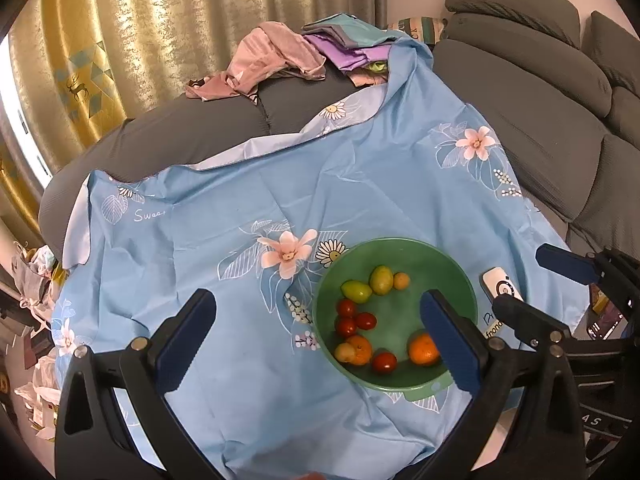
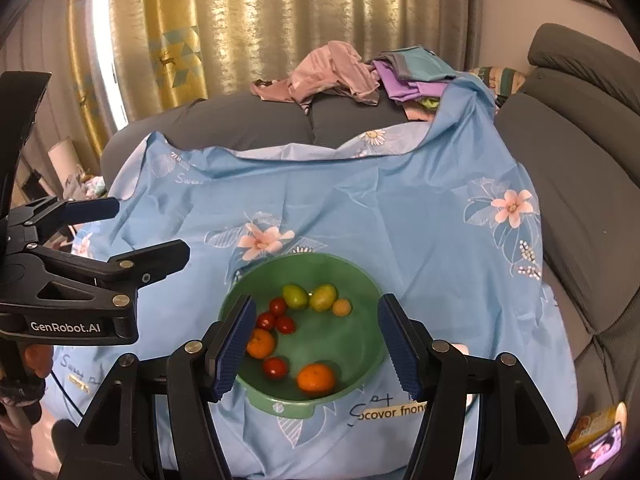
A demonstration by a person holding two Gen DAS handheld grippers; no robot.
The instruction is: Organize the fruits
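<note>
A green bowl [image 1: 448, 258] [image 2: 360, 276] sits on a blue flowered cloth [image 1: 240, 184] [image 2: 360, 208]. It holds two oranges [image 1: 423, 349] [image 2: 316, 378], several red tomatoes [image 1: 385, 362] [image 2: 275, 367], two green fruits [image 1: 382, 279] [image 2: 323, 297] and small yellow fruits [image 1: 401, 281] [image 2: 342, 306]. My left gripper [image 1: 320, 338] is open and empty above the cloth, its right finger over the bowl; it also shows in the right wrist view [image 2: 148, 232]. My right gripper [image 2: 316, 350] is open and empty, hovering over the bowl; it also shows in the left wrist view [image 1: 532, 280].
The cloth covers a grey sofa [image 1: 520, 92] [image 2: 580, 160]. Piled clothes [image 1: 280, 56] [image 2: 352, 72] lie at the back. A white device [image 1: 502, 285] lies right of the bowl. A phone [image 2: 600, 452] sits at the lower right. Clutter [image 1: 36, 280] is on the floor left.
</note>
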